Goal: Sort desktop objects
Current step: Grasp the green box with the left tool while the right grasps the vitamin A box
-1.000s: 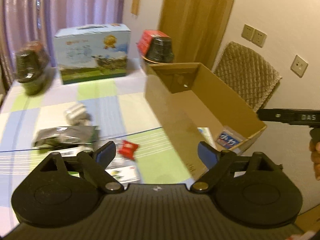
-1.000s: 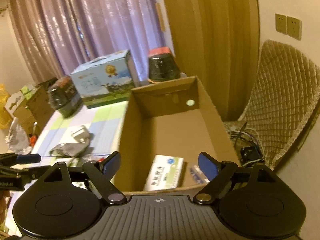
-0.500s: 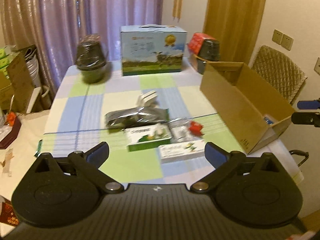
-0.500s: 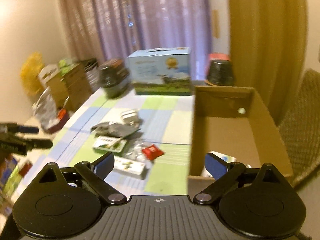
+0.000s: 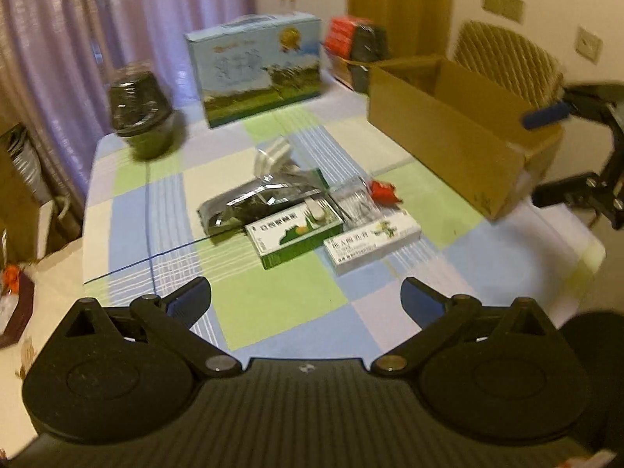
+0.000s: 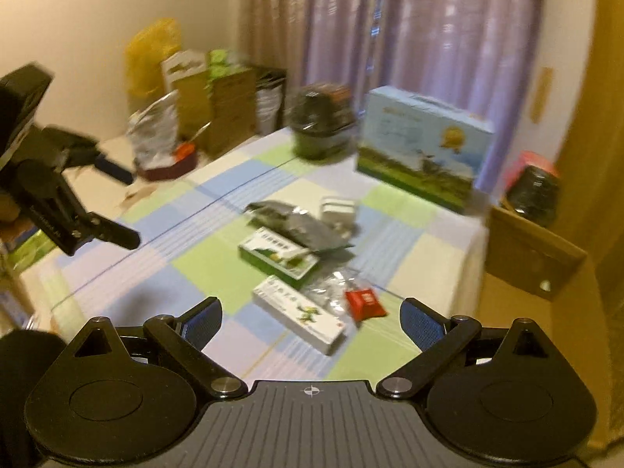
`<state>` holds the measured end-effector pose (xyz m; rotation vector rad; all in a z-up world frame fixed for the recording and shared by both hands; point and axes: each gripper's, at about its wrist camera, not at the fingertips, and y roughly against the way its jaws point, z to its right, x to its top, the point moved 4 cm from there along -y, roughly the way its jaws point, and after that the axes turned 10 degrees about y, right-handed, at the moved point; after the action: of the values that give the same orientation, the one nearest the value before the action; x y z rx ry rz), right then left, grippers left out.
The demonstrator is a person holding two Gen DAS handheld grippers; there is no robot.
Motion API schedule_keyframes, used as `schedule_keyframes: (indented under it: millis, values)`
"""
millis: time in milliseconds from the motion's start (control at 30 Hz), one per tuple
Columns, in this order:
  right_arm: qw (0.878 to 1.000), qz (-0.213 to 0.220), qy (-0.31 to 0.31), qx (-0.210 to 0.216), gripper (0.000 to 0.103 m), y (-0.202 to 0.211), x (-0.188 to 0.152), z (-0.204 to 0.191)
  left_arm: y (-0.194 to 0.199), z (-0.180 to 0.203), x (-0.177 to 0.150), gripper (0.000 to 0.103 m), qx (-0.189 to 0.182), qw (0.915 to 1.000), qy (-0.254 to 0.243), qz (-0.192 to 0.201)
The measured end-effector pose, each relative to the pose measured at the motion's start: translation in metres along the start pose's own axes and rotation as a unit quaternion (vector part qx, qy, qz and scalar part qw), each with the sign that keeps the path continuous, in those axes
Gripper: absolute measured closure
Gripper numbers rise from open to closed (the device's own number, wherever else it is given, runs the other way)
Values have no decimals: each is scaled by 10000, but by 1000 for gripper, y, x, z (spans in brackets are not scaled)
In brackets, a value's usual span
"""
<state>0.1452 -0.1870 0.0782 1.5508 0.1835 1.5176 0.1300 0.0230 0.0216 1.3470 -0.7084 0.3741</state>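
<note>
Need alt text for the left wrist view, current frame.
Open left gripper hovers empty above a checked tablecloth, facing a cluster of small items: a green box, a white box, a dark foil pouch and a red packet. An open cardboard box sits to the right, the right gripper beyond it.

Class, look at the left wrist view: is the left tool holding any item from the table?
No. The left tool is open and empty, and the green box lies on the table beyond it.
</note>
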Motion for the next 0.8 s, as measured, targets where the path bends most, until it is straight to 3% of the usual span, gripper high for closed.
schedule_keyframes:
  millis: [200,300,533,800]
  values:
    - [9982,-305,441,284,8,-39,1,-1,-32,-2,1,1,-160,9976,-632,-243]
    - [9949,-525,743,439,15,-61,-2,-2,-53,-3,1,1,-276,9947,-932,-342]
    - [9850,-960,1151,855,33,-117,-15,0,-102,2,1,1,-494,9815,-1746,-613]
    - [9755,-1234,1485,1054,35,-161,-20,8,-147,-5,13,2,-724,9698,-2213,-728]
